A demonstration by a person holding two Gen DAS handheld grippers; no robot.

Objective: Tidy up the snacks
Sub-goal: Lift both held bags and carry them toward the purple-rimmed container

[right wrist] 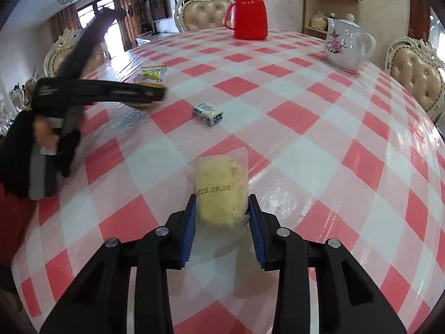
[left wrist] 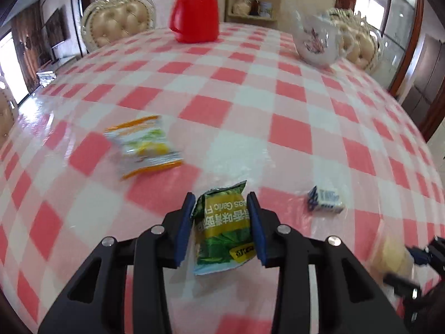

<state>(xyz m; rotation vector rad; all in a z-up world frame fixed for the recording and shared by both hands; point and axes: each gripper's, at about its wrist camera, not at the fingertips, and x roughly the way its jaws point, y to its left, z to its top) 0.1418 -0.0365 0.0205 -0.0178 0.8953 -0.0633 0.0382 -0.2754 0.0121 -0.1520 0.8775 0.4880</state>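
The left hand-held gripper (left wrist: 221, 203) has its blue pads clamped on a green snack packet (left wrist: 224, 228), near on the checked desk (left wrist: 250, 97). The right hand-held gripper (right wrist: 221, 204) grips a clear-wrapped yellow pastry (right wrist: 222, 189). An orange-edged packet (left wrist: 144, 144) lies far left, a small blue-and-white packet (left wrist: 326, 199) to the right.

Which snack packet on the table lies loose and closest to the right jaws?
The small blue-and-white packet: it lies free ahead of the right gripper, which holds the clear-wrapped yellow cake. The orange-edged packet lies farther off.
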